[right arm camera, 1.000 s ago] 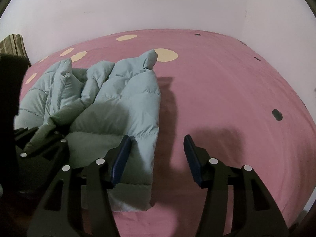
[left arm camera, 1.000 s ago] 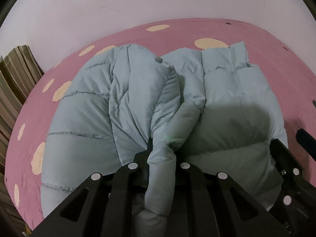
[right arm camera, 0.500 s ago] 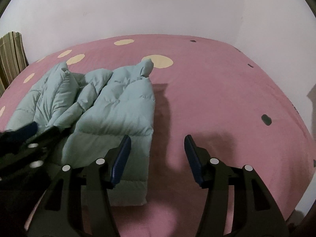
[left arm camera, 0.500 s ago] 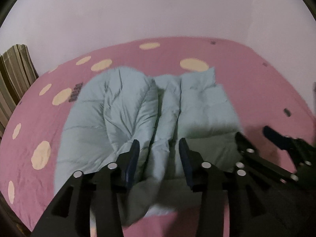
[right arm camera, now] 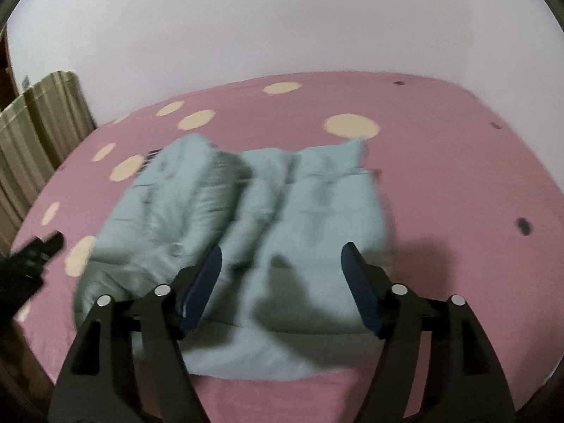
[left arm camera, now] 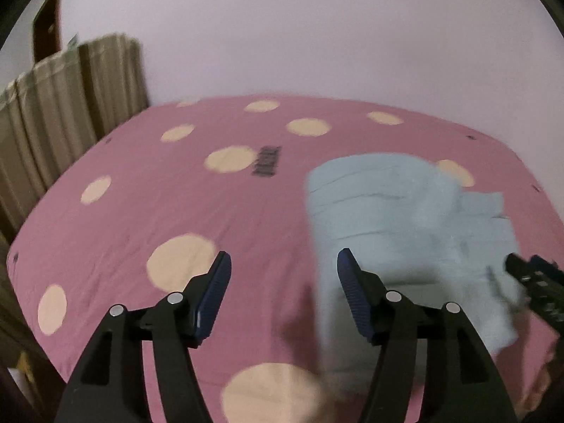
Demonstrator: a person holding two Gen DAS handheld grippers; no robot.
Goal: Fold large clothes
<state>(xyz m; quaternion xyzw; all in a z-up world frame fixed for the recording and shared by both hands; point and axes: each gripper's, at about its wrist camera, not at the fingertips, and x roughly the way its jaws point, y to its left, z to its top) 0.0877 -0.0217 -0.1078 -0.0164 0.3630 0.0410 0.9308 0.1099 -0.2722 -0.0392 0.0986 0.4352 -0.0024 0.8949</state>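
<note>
Both tools stand open with nothing between the fingers, jaws having just been opening: the left tool (left arm camera: 283, 296) over bare pink bed sheet (left arm camera: 183, 211), the right tool (right arm camera: 282, 282) above the pale blue puffer jacket (right arm camera: 268, 218). Left wrist view alone shows the jacket (left arm camera: 398, 225) off to the right on the bed, dark lettering (left arm camera: 266, 162) on the sheet, and the right tool's tip at the right edge. Right wrist view alone shows the whole jacket lying folded lengthwise on the bed, blurred, with the left tool's tip at the left edge.
</note>
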